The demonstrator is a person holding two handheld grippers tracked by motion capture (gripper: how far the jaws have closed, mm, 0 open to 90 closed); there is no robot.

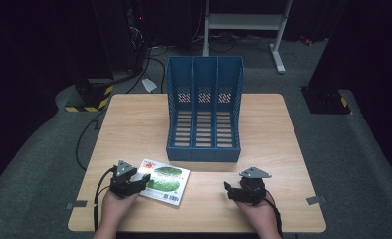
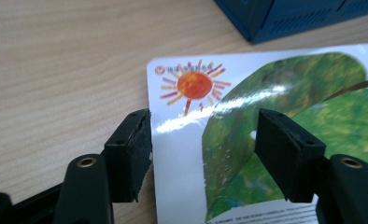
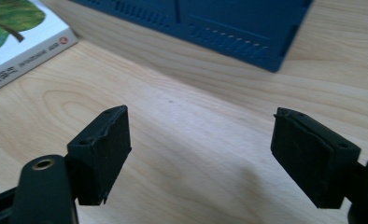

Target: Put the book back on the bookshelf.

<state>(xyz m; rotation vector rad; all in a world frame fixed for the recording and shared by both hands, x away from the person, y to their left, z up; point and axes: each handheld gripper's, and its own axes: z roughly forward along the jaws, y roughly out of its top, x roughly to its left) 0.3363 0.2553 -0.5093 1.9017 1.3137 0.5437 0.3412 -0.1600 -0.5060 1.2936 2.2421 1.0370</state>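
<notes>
Now the left gripper hovers half-open over the glossy picture book, flat on the bench: thin, light, slippery, so pinch its near edge. Right gripper gapes empty.

Book before file rack

1. A light wooden table with rounded corners stands on grey carpet.
2. A blue three-slot file rack sits at the table's centre toward 12 o'clock, its open front toward 6 o'clock.
3. A picture book, with a sun and green leaf on its cover, lies flat at 7 o'clock, near the rack's front corner.
</notes>
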